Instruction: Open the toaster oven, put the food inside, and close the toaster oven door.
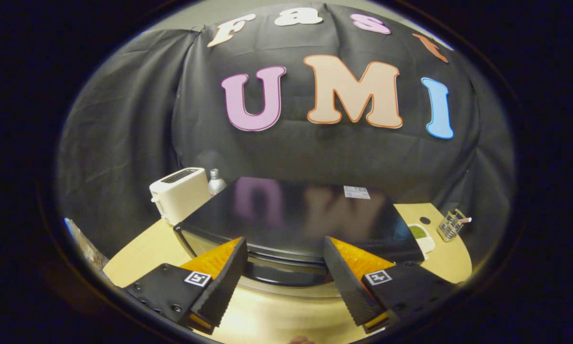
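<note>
At the far left, a white slot toaster [180,193] is seen standing on the pale wooden table [143,253], close to the dark cloth wall. Just beside it, toward the wall, the top of a grey bottle [215,180] with a small cap is visible, partly hidden by the toaster and by the appliance in front of it.

The middle of the scene is taken up by the toaster oven [296,217], a dark, glossy box seen from above and in front; its flat top reflects the wall behind. A small white sticker [356,192] is stuck on the top near the rear right. The oven's front edge and a curved dark handle bar are seen just ahead of the fingertips — the door appears shut, though its face is largely hidden from this angle.

The gripper [285,246] is held spread wide, its two fingers well apart and nothing gripped between them; the tips hang just in front of the oven's upper front edge, with no contact that can be made out.

To the right of the oven, a small white dish holding something green [419,233] rests on the table, partly hidden by the oven's corner. Further right a small wire rack [451,224] is seen — near the table's edge, well apart from the fingers.
</note>
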A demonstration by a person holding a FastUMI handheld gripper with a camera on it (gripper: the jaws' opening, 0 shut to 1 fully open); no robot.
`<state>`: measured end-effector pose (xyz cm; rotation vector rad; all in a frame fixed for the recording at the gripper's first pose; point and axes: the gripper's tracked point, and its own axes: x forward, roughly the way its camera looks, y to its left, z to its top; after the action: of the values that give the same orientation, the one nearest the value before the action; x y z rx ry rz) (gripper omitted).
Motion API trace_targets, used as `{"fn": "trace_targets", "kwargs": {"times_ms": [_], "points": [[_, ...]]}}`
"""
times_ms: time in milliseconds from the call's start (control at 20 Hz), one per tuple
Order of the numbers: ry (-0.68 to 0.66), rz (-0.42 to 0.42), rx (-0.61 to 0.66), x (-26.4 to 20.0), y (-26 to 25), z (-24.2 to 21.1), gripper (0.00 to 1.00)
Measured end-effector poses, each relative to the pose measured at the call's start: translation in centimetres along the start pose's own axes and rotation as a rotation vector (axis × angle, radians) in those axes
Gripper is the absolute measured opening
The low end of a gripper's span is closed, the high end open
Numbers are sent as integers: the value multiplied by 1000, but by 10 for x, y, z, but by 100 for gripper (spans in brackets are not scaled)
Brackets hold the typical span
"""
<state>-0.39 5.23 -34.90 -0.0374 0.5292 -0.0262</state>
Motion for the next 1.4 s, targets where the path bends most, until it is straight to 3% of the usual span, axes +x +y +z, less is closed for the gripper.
{"fn": "trace_targets", "kwargs": {"times_ms": [400,750,1400], "points": [[80,49,36,-37,10,-34,100],[231,152,10,-82,25,-105,99],[359,217,-43,-84,36,-188,100]]}}
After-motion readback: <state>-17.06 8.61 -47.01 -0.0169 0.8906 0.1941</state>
